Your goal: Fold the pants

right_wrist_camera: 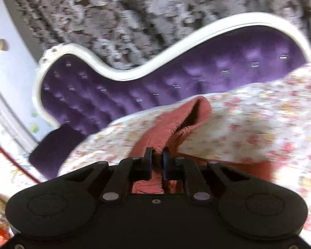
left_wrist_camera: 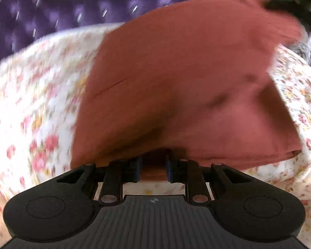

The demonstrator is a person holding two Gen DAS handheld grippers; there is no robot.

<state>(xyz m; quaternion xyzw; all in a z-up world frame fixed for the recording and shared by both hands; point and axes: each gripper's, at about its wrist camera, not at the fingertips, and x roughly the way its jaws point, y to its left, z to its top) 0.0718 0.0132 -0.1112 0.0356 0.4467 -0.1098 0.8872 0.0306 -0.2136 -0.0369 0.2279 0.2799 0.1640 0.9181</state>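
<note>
Pants [left_wrist_camera: 176,78], rust-red, doubled over floral bedspread [left_wrist_camera: 31,108]; both grippers' fingers pinch fabric.

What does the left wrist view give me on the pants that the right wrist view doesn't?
Left wrist only: the broad folded body of the pants spread over the floral bedspread, with layered edges at its lower right.

Right wrist only: a narrow gathered end of the pants, opening like a tube; the full curve of the headboard with its white frame; the patterned wall behind.

Both: each gripper, left gripper and right gripper, is shut on the pants fabric, over the same bedspread, purple tufted headboard beyond. Both views are motion-blurred.
</note>
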